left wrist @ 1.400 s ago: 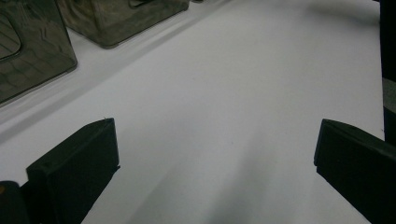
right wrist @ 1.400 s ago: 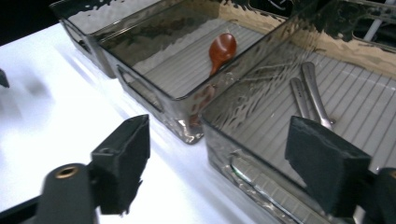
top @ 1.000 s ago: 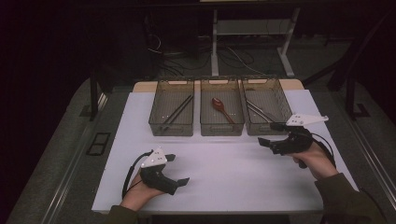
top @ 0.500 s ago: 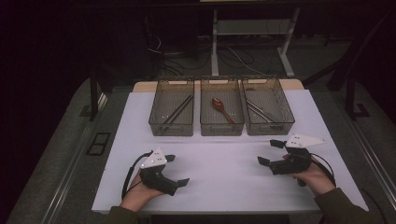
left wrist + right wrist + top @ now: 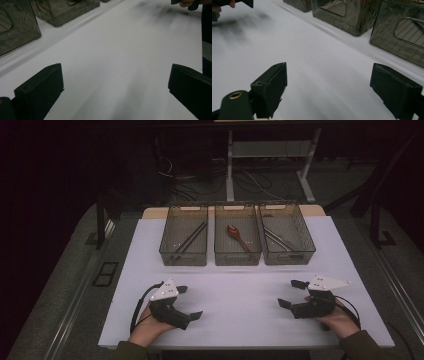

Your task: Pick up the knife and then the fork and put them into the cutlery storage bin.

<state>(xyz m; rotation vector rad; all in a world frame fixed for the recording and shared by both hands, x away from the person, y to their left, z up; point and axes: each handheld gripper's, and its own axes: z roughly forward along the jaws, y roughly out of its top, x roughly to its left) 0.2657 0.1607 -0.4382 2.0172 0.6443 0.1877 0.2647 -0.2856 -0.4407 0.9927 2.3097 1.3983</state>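
Now both grippers are lying low over the near part of the white table (image 5: 240, 270), each held in one of the person's hands, and neither is grasping anything. The left gripper (image 5: 192, 302) is sitting at the near left with its jaws spread wide and bare tabletop between them, as the left gripper view is showing. The right gripper (image 5: 292, 293) is sitting at the near right, pointing toward the left one, its jaws likewise standing wide apart with nothing between them. The two are resting well apart from each other. Across the far side of the table three clear bins are standing in a row, just beside one another. The left bin (image 5: 184, 257) is holding dark chopsticks (image 5: 190, 238) lying slantwise, the middle bin (image 5: 238, 257) is holding a brown spoon (image 5: 237, 235), and the right bin (image 5: 288, 258) is holding silvery cutlery (image 5: 278, 238) too small to make out. The bins are standing well clear of both grippers.
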